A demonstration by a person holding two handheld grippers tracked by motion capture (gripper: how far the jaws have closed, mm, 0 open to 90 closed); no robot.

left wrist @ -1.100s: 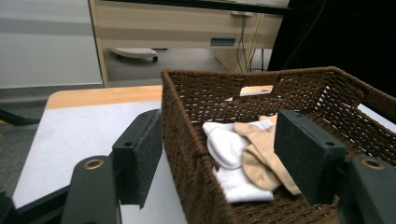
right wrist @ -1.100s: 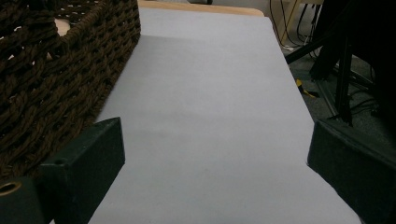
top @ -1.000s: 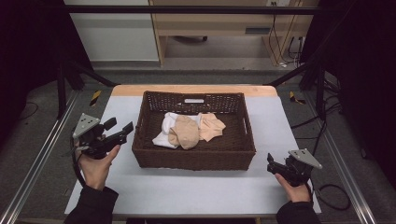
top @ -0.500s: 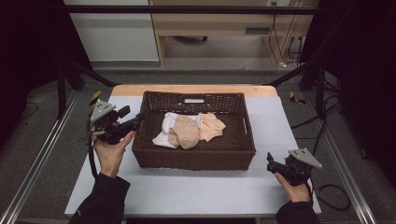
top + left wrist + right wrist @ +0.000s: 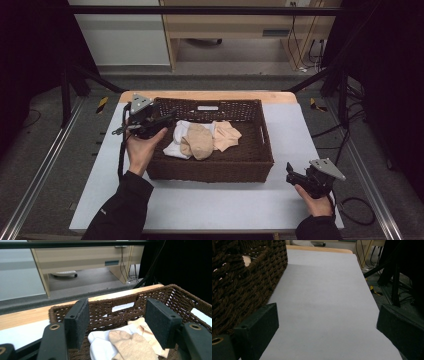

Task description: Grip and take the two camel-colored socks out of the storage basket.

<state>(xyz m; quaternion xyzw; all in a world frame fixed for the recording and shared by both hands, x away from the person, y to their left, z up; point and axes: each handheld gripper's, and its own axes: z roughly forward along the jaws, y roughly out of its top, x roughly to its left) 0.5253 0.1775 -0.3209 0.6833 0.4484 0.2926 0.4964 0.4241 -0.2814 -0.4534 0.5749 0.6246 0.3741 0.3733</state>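
Two claws are in play, and yours on the left is the one doing the work. Your left claw (image 5: pixel 162 120) hangs over the left rim of the wicker basket (image 5: pixel 215 167), jaws spread wide with nothing between them, aimed in at the small heap of socks. In the left gripper view the tan sock (image 5: pixel 131 345) lies on top near the middle, the white sock (image 5: pixel 100 346) just beside and partly under it, and a peach sock (image 5: pixel 147 332) behind, all touching. They sit in the left-to-middle part of the basket floor, below the jaws and not yet touched.

Your right claw (image 5: pixel 300 178) rests low on the counter (image 5: pixel 295 125) by the basket's near right corner, jaws also wide apart and holding nothing; in the right gripper view the woven wall (image 5: pixel 242 282) stands just beside its left jaw.

What could go wrong, as I judge it: because the socks overlap, closing on the heap may pinch two layers and lift more than you mean to, or catch only a fold that slips free on the way up. Coming down close to the rim, your outer jaw could snag the weave and drag the basket across the counter, since your right claw is not bracing it. Move inward before you lower, and pick a free edge.
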